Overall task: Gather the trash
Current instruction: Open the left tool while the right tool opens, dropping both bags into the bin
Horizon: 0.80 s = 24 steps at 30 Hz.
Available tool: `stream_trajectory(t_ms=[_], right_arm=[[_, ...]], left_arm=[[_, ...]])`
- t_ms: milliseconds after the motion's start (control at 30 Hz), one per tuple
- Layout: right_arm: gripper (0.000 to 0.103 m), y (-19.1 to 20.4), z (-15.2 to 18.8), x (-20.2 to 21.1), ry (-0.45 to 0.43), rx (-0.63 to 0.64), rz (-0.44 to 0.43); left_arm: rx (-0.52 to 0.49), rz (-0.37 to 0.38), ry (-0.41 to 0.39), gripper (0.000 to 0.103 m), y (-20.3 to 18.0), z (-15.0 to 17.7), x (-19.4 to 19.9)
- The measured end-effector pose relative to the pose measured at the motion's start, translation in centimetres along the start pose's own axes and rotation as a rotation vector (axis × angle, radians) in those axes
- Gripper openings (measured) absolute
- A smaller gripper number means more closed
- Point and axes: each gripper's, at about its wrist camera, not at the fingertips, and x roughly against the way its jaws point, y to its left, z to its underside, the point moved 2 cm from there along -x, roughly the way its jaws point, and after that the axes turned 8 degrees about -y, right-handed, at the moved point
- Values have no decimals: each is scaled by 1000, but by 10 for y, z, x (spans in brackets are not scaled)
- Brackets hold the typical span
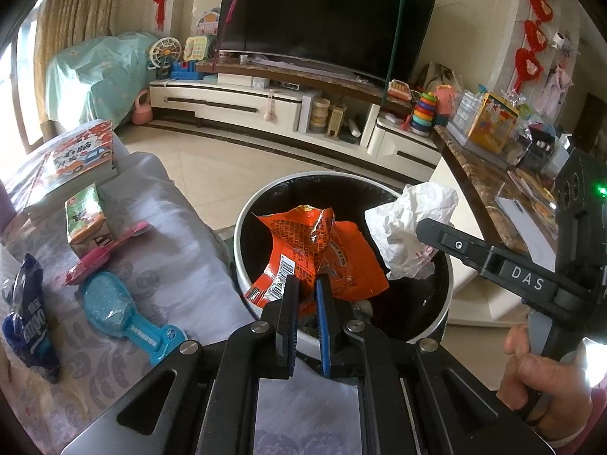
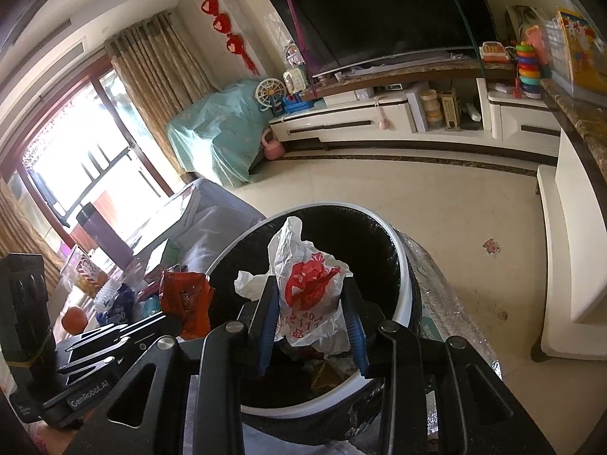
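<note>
**Two wrist views: both grippers hold trash over the bin**

Left wrist view: the left gripper (image 1: 307,284) has its jaws nearly together, clamped on a crumpled orange foil snack wrapper (image 1: 315,250). The wrapper stands up from the pads, its long axis rising away from the camera, barcode edge lowest, over the round white-rimmed trash bin with a black liner (image 1: 242,227). To the right, the right gripper (image 1: 428,227) grips a crumpled white plastic bag (image 1: 409,223) above the bin's far rim; a hand (image 1: 542,386) holds its handle. Left of the bin lies a grey patterned cloth surface (image 1: 170,265) bearing a blue hairbrush (image 1: 114,303), a dark blue packet (image 1: 30,322) and a green carton (image 1: 85,216). Behind stand a dark television (image 1: 322,15) and a cream cabinet (image 1: 227,106).

Right wrist view: the right gripper (image 2: 311,303) stands narrowly parted, its blue pads pressing the white bag (image 2: 307,288), red-printed, which points upward over the bin (image 2: 402,265). The orange wrapper (image 2: 186,299) hangs at left. Pale tiled floor (image 2: 436,204) lies beyond.
</note>
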Motion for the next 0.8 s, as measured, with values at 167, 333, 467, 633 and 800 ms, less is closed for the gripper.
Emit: stream_trajectory(t_ms=[167,333,467,633,800], right_arm=[[35,0,-3,-3,3,6,2],[36,0,-6,-7,11,22,7],[42,-1,-8,-12,20,26,15],[64,-1,-8,-10,20,27,20],[79,2,-6,-3,4,17,15]], left_arm=[[-4,-4,-1,8,-1,-3,-3],[-4,-5,3,8,-3,-3,-7],[-6,-8,16,18,-4,-3,-9],[12,-26,2,49,-3,-1,-3],[46,-33,-15,50,4,7,12]])
